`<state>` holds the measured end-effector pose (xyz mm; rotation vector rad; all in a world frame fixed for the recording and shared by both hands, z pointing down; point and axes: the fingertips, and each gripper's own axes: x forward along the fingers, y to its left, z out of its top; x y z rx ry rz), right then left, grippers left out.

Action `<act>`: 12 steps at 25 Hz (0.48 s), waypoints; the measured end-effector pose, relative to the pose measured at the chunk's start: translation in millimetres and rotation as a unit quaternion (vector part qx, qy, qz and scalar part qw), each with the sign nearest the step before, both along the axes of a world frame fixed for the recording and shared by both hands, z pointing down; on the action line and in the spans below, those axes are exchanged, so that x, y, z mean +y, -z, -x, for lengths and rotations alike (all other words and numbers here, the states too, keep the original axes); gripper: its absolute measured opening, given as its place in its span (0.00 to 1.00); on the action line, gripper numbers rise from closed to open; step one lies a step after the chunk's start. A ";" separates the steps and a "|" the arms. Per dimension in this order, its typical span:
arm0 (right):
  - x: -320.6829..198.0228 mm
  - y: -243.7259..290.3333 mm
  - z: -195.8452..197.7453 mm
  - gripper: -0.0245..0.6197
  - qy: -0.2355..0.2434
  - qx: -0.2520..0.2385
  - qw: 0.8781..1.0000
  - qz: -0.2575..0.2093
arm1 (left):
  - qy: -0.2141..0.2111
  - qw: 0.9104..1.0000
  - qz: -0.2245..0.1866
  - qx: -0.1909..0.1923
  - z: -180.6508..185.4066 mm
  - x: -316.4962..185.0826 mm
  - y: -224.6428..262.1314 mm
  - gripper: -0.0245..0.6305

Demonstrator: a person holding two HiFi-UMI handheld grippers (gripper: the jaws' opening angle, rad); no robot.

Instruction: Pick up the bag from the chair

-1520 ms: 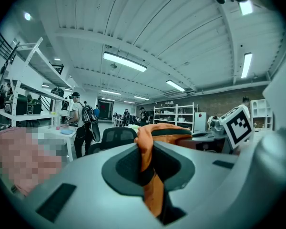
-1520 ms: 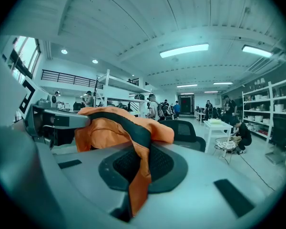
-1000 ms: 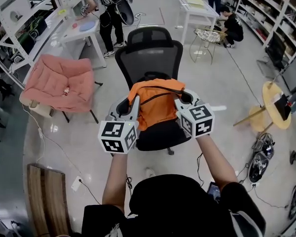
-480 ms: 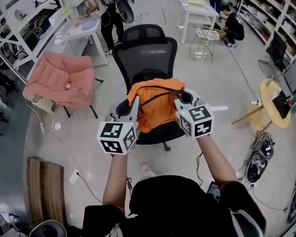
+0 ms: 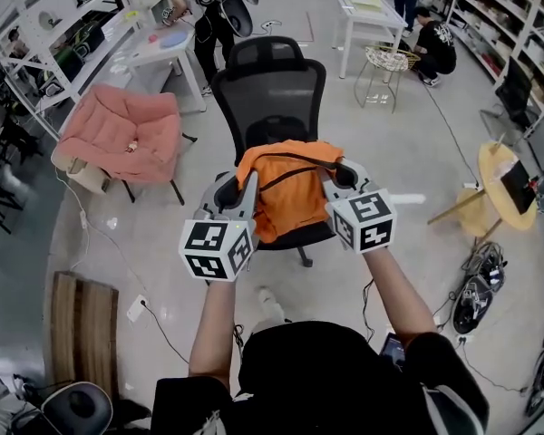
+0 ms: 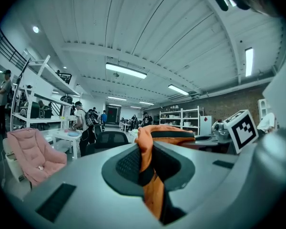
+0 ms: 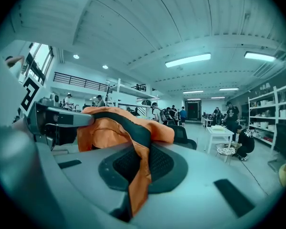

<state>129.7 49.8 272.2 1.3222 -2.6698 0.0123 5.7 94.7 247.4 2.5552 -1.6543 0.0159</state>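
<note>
The left gripper is clamped on a fold of the orange bag. In the left gripper view its jaws press together on the cloth, with a black strap pinched between them and orange fabric hanging below. The right gripper has closed the same way on the bag's other edge. In the right gripper view a strip of orange cloth with a black strap runs down through the shut jaws.

The bag hangs between the two grippers, its top bunched at jaw level and its body sagging below them. Seen from the left gripper, the bag rises just to the right, towards the other gripper's marker cube. From the right gripper, the bag spreads to the left.

Directly beyond and beneath both grippers stands the black office chair, and the bag is over its seat. Whether the bag touches the seat cannot be told. Far to the left of the left gripper is a pink lounge chair, and past it a white counter. Well to the right of the right gripper stands a round wooden side table.
</note>
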 end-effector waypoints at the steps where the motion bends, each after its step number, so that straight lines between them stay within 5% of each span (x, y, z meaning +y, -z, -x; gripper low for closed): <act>1: 4.6 0.7 -2.9 0.06 0.000 -0.001 1.000 0.000 | 0.001 1.000 -0.001 -0.001 -2.9 4.6 1.3 0.12; 12: 47.8 1.8 -27.0 0.06 0.000 -0.008 1.000 -0.007 | 0.000 1.000 -0.005 -0.002 -27.5 48.9 0.4 0.12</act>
